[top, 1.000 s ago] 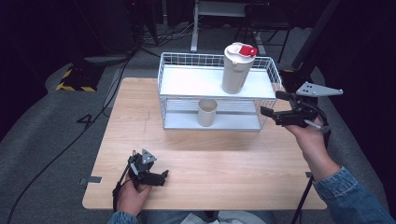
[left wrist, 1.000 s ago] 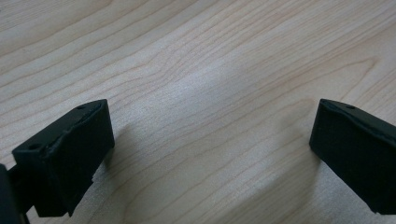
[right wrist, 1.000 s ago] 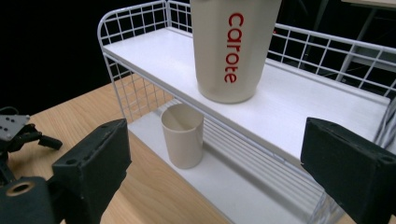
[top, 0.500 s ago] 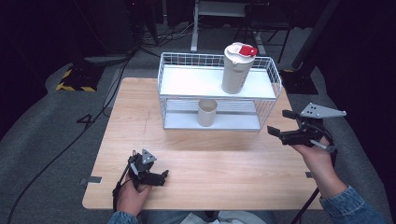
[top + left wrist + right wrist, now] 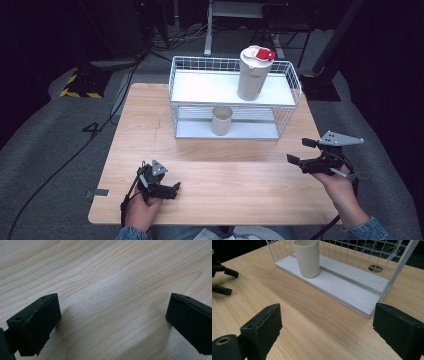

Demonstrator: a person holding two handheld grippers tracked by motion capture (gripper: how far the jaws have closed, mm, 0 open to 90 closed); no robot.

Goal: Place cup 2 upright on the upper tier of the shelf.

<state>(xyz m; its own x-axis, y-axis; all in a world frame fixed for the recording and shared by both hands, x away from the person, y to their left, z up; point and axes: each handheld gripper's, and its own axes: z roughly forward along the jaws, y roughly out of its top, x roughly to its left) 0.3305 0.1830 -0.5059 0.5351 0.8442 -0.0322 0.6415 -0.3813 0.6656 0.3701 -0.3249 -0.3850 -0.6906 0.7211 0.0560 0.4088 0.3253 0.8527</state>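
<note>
We see the beige cup [image 5: 221, 120] standing upright on the lower shelf of the white wire rack [image 5: 287, 75], toward its left half, and the tall lidded tumbler [image 5: 253, 73] with a red flap on the upper shelf above and to the right. Our right tongs [image 5: 301, 154] hover off the rack's front right corner, well apart from the cup, with the jaws pointing toward the table's middle. In the right gripper view the cup [image 5: 307, 257] sits far ahead and left of the gap between the jaws, which stand open with nothing between them. Our left tongs [image 5: 175, 190] rest low at the table's [image 5: 150, 120] near edge, also open and empty, well apart from the rack.
</note>
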